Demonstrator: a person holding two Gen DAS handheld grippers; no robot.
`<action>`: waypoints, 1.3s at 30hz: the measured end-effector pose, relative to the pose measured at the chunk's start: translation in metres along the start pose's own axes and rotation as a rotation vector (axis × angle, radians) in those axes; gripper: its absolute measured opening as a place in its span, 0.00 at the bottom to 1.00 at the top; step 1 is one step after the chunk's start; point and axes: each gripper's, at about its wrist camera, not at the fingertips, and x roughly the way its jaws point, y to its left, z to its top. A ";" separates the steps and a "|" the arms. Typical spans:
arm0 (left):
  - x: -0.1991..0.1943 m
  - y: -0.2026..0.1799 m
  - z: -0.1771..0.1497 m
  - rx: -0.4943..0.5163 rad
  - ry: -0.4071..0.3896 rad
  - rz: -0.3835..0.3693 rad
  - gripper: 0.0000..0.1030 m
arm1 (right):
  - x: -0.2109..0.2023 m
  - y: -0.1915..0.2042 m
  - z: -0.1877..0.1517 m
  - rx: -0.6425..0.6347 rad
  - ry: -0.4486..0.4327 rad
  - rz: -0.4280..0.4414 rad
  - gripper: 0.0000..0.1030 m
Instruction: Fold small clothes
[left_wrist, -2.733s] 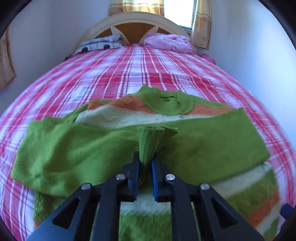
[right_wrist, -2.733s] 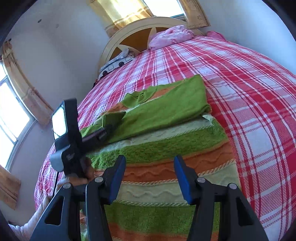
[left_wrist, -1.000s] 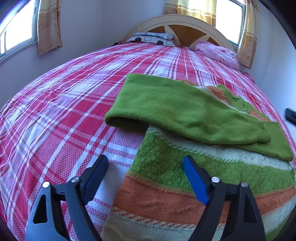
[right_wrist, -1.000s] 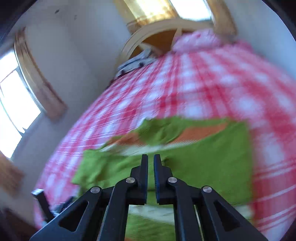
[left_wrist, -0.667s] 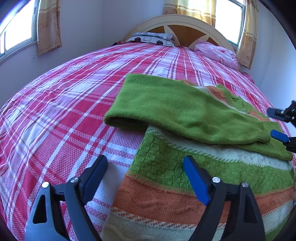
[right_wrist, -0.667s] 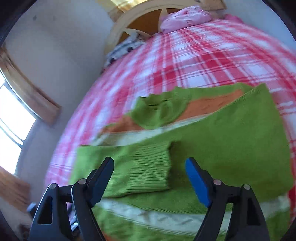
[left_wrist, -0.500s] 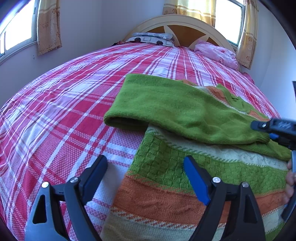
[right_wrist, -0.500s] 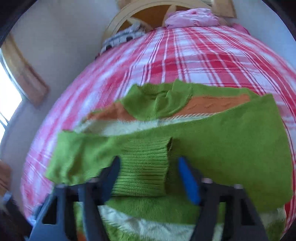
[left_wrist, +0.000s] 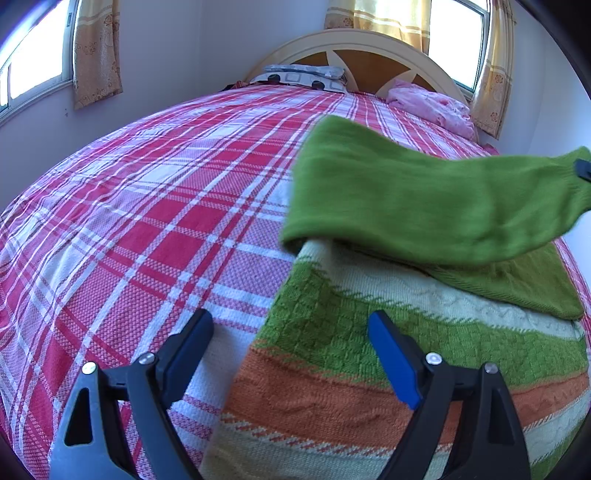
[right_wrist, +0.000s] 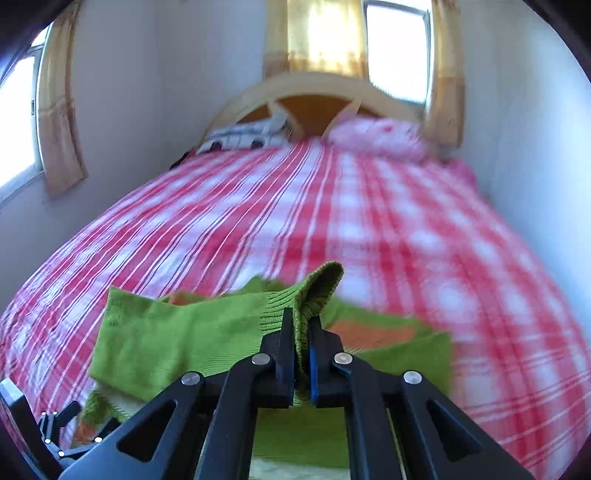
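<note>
A small knitted sweater (left_wrist: 388, 347) with green, orange and cream stripes lies on the bed. My left gripper (left_wrist: 291, 354) is open and empty, low over the sweater's left hem edge. My right gripper (right_wrist: 301, 328) is shut on the ribbed cuff (right_wrist: 317, 288) of one green sleeve (right_wrist: 177, 332) and holds it lifted off the sweater. In the left wrist view that sleeve (left_wrist: 424, 199) hangs raised across the body, with the other sleeve (left_wrist: 517, 284) flat beneath it. The right gripper's tip (left_wrist: 583, 168) shows at the right edge.
The bed has a red and white plaid cover (left_wrist: 166, 206). A wooden headboard (left_wrist: 354, 55), a patterned pillow (left_wrist: 299, 75) and a pink bundle (left_wrist: 432, 105) are at the far end. Walls and curtained windows close in on both sides.
My right gripper came down open over the sleeve cuff, shut on it and lifted it, raising the sleeve off the sweater. My left gripper stayed open near the hem.
</note>
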 end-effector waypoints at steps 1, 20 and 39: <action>0.000 0.000 0.000 0.001 0.000 0.001 0.86 | -0.003 -0.006 -0.001 -0.012 -0.002 -0.030 0.05; 0.003 -0.001 0.001 0.014 0.002 0.014 0.88 | 0.015 -0.078 -0.083 0.162 0.096 -0.136 0.18; 0.005 -0.003 0.000 0.026 0.010 0.034 0.92 | 0.020 -0.046 -0.105 0.135 0.318 0.087 0.21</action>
